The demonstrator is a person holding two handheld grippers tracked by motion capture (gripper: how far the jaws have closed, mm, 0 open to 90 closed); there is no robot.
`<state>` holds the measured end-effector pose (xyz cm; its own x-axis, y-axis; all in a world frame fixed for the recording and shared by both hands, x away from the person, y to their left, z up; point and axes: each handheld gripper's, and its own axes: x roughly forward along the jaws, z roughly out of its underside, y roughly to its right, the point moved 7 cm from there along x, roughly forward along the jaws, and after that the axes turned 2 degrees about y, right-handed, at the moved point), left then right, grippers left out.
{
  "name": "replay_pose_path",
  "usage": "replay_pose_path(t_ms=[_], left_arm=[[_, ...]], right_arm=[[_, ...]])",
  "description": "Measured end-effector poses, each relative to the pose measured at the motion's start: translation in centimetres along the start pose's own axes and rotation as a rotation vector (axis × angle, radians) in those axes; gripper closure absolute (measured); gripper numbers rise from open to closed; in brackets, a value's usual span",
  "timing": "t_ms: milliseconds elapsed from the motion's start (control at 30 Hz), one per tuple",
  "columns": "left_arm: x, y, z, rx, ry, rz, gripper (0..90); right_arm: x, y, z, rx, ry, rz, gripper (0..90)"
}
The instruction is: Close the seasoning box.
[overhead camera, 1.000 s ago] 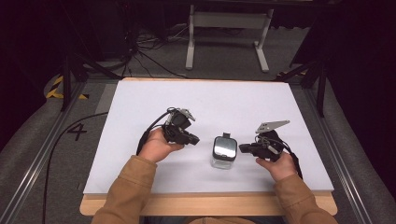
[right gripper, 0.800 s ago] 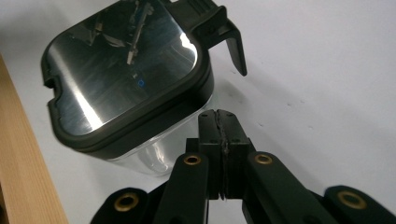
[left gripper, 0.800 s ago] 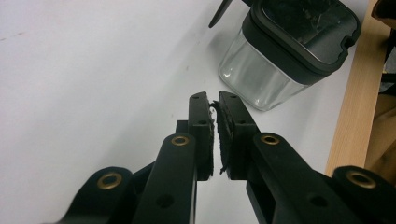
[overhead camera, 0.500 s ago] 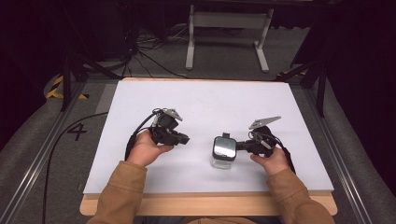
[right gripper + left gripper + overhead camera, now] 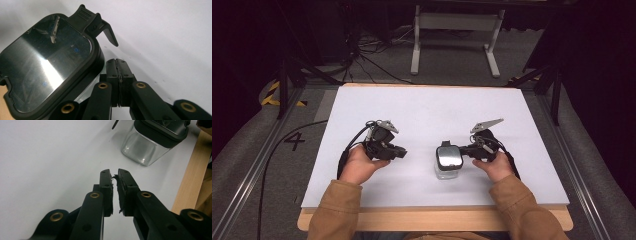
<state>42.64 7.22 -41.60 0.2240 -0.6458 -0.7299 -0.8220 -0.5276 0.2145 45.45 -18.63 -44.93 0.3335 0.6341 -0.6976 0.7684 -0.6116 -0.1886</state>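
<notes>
— Two claws, one container (image 5: 448,162). What's your step, going from the left one across?

— My left claw (image 5: 402,151) waits off to the side, well apart from the container, which stands ahead of its tips and to their right in the left gripper view (image 5: 152,141). Its jaws stand almost together, a thin slit between the pads, and they hold nothing and touch nothing.

— And the right one?

— My right claw (image 5: 117,63) has its jaws pressed flat together, nothing between them. Their tips sit just beside the container's dark lid (image 5: 47,67), under the raised latch (image 5: 96,23) that sticks up ahead of them and a little to their left. I judge I'm working that latch to free the lid.

— How do you do that well?

— I'd keep the closed tips low and close to the lid's edge and push on the latch's tab rather than on the glass body. The container is light and could slide on the smooth white table (image 5: 422,110), so I'd bring my left claw in against the far wall to steady it. Whether the tips touch the lid already, I can't tell; they are very close.
</notes>
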Motion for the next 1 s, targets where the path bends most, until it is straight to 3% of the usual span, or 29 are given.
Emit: replay_pose_path(t_ms=[133, 200, 400, 533, 567, 600, 700, 900, 1000], left_arm=[[-0.4, -0.3, 0.0, -0.011, 0.017, -0.011, 81.6], [-0.5, -0.6, 0.0, -0.01, 0.024, -0.023, 80.4], [-1.0, -1.7, -0.1, -0.034, 0.05, -0.099, 74.9], [-1.4, -2.8, 0.1, -0.072, 0.07, -0.142, 71.9], [-1.4, -3.1, 0.1, -0.079, 0.08, -0.15, 70.4], [-1.5, -3.7, 0.4, -0.107, 0.089, -0.158, 70.3], [-1.6, -4.4, 0.7, -0.124, 0.088, -0.172, 69.2], [-1.8, -7.0, 1.6, -0.196, 0.118, -0.187, 67.1], [-1.6, -8.0, 2.2, -0.224, 0.128, -0.215, 66.3]], right_arm=[[-0.8, 0.3, -0.1, -0.033, -0.007, 0.067, 89.5], [-2.0, 0.7, -0.2, -0.037, 0.019, 0.101, 89.4], [-5.2, 2.7, 0.1, 0.006, 0.073, 0.195, 88.3], [-6.8, 4.0, 0.7, 0.038, 0.096, 0.237, 88.1], [-7.6, 4.8, 1.1, 0.038, 0.1, 0.269, 87.5], [-8.0, 5.1, 1.3, 0.049, 0.105, 0.279, 87.4], [-9.2, 6.5, 2.1, 0.074, 0.118, 0.32, 87.2], [-10.4, 8.9, 4.2, 0.111, 0.132, 0.351, 85.0], [-10.4, 10.1, 5.4, 0.131, 0.123, 0.359, 83.3]])
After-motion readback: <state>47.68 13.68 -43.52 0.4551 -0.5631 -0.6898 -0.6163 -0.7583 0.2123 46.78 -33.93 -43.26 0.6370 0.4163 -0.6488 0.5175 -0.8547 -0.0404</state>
